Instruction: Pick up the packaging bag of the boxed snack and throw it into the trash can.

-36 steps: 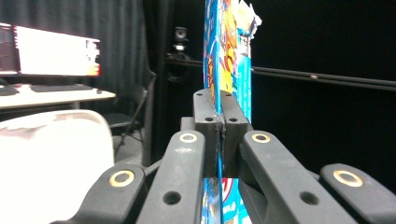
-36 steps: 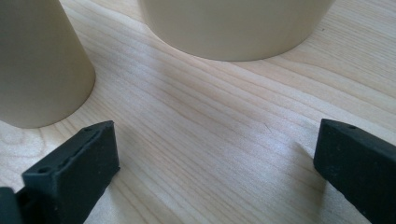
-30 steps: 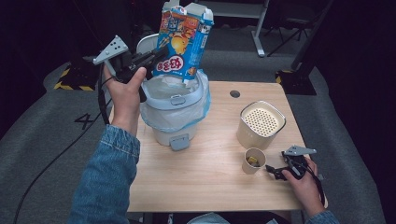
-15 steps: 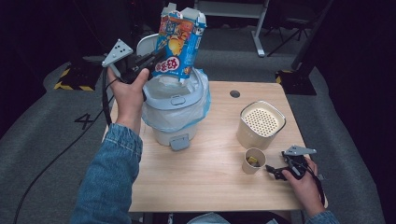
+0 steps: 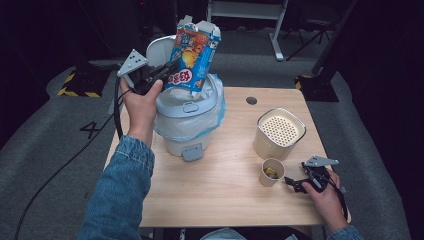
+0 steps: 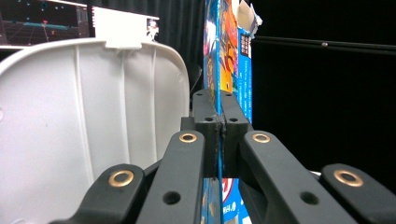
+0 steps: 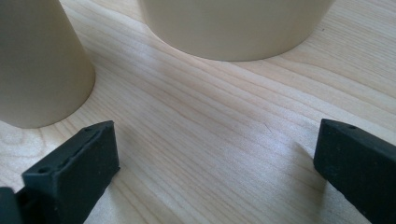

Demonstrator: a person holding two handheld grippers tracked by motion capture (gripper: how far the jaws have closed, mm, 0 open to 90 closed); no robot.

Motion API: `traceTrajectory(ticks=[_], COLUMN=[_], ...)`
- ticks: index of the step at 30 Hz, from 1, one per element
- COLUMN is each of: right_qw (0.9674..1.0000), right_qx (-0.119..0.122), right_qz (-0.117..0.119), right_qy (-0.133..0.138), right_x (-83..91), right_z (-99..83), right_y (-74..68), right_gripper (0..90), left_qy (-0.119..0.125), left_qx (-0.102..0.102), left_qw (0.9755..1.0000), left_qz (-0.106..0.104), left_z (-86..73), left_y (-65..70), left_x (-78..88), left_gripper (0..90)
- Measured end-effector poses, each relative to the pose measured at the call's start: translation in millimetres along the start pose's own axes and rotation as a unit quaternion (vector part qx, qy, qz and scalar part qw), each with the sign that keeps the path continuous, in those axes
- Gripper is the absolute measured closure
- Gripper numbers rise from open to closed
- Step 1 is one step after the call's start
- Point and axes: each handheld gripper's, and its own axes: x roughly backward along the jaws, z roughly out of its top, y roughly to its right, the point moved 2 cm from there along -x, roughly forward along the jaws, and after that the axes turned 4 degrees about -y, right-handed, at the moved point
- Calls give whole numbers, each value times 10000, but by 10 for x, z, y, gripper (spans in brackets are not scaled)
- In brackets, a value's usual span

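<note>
Left tool clamps snack box over bin, seemingly mid-air; right tool agape

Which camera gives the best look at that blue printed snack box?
The high view: the blue printed snack box shows whole, pinched by the left gripper above the white bin. The left gripper view catches its thin edge.

1. One bin with raised lid, at 11 o'clock.
2. One carton, at 12.
3. One perforated canister, at 3.
4. One cup, at 4.
5. Two grippers: left, right.
</note>
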Motion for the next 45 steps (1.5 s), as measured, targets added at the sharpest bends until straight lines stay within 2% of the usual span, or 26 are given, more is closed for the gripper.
traceTrajectory(ticks=[6,14,17,26,31,38,41,42,43,44,45], right_qw=[10000,10000,10000,10000,10000,10000,10000,10000,10000,10000,10000], right_qx=[-1,0,0,1,-1,0,0,1,1,-1,0], right_qz=[1,-1,-1,-1,0,0,0,0,0,0,0], right_qy=[0,0,1,1,0,0,0,1,1,0,0], right_x=[0,0,0,0,0,0,0,0,0,0,0], right_z=[0,0,0,0,0,0,0,0,0,0,0], right_y=[0,0,0,0,0,0,0,0,0,0,0], right_gripper=[0,0,1,1,1,1,1,1,1,1,1], left_qy=[-43,-256,-424,-607,-838,-1008,-1012,-1035,-1032,-1169,-1222], left_qx=[75,-98,-111,-62,-63,-107,-117,-115,-126,-177,-219], left_qw=[10000,9996,9990,9981,9964,9948,9947,9945,9946,9929,9921], left_qz=[-15,-44,-35,-65,-60,-97,-116,-131,-73,117,182], left_z=[-80,-126,-149,-195,-234,-263,-269,-272,-274,-268,-263], left_y=[-11,16,27,12,23,23,21,21,28,45,48], left_x=[19,11,-4,-46,-55,-54,-45,-37,-27,17,47], left_gripper=[887,885,884,882,873,854,748,623,623,420,374])
